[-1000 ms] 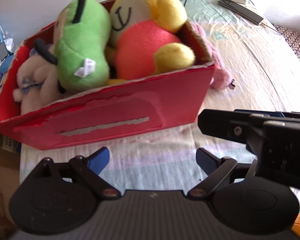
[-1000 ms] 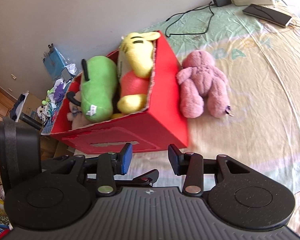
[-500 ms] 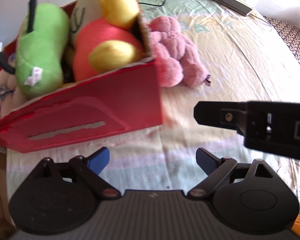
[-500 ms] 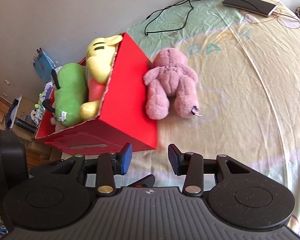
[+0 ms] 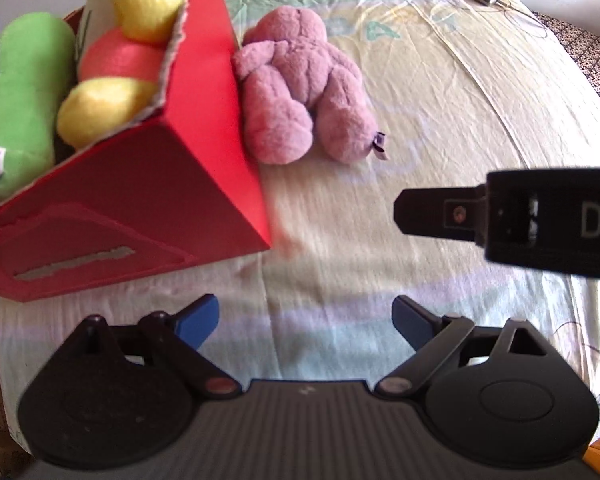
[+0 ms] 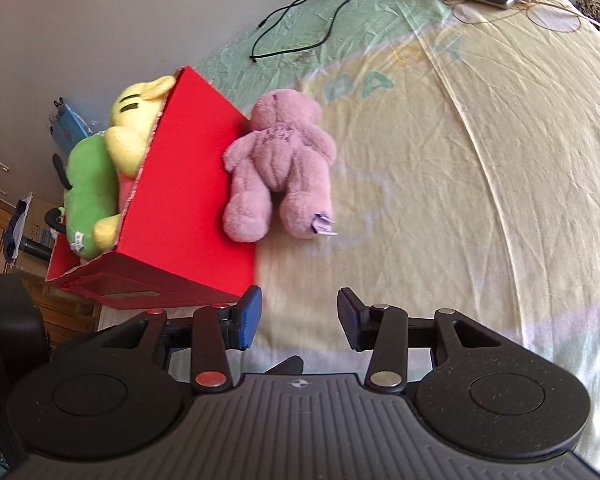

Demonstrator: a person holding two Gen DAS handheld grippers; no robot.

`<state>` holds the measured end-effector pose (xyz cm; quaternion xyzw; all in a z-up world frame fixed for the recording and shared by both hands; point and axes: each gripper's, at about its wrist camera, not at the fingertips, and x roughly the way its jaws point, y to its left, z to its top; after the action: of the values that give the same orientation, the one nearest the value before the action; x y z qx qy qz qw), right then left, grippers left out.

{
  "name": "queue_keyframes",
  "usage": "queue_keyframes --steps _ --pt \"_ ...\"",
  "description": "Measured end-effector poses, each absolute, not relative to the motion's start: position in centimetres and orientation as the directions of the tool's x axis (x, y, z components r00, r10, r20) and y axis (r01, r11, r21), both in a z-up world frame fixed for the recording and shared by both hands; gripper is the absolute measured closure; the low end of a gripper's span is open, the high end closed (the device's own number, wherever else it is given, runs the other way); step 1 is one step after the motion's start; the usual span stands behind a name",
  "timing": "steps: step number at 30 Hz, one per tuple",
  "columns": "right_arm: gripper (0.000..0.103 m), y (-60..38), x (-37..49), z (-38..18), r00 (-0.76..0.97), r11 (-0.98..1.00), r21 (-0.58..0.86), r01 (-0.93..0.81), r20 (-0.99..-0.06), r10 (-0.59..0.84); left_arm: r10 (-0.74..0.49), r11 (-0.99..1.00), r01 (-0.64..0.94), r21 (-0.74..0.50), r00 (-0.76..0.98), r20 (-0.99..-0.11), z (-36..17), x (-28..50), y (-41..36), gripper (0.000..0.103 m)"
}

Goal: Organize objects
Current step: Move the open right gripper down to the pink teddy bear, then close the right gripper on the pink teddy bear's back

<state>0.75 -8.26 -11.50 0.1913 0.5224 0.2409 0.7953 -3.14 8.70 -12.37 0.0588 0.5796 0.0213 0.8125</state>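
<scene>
Where red box (image 6: 188, 200) ends, fuzzy pink bear (image 6: 284, 168) lies face-down.

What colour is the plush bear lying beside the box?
The soft plush bear is pinkish-mauve, clearest in the right wrist view.

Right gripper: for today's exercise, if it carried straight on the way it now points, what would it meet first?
Probably the bedsheet, just short of the pink plush bear. The right gripper is open and empty; depth is uncertain.
</scene>
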Motion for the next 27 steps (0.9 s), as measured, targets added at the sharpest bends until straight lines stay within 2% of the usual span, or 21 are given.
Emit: queue_keyframes --steps 2,14,27 --pt "0.052 -8.8 1.0 -11.9 0.338 0.814 0.555 -0.170 -0.743 0.577 0.110 0.992 0.028 0.125 0.321 -0.941 -12.6 -3.1 8.4 0.009" --pt "0.052 -10.0 2.3 -13.5 0.308 0.804 0.574 -0.155 -0.745 0.591 0.140 0.989 0.005 0.149 0.315 -0.939 -13.4 -3.5 7.4 0.009" --pt "0.052 -6.9 6.9 -14.2 0.331 0.789 0.578 -0.209 -0.717 0.614 0.070 0.994 0.053 0.096 0.376 -0.924 -13.2 -4.4 9.0 0.009"
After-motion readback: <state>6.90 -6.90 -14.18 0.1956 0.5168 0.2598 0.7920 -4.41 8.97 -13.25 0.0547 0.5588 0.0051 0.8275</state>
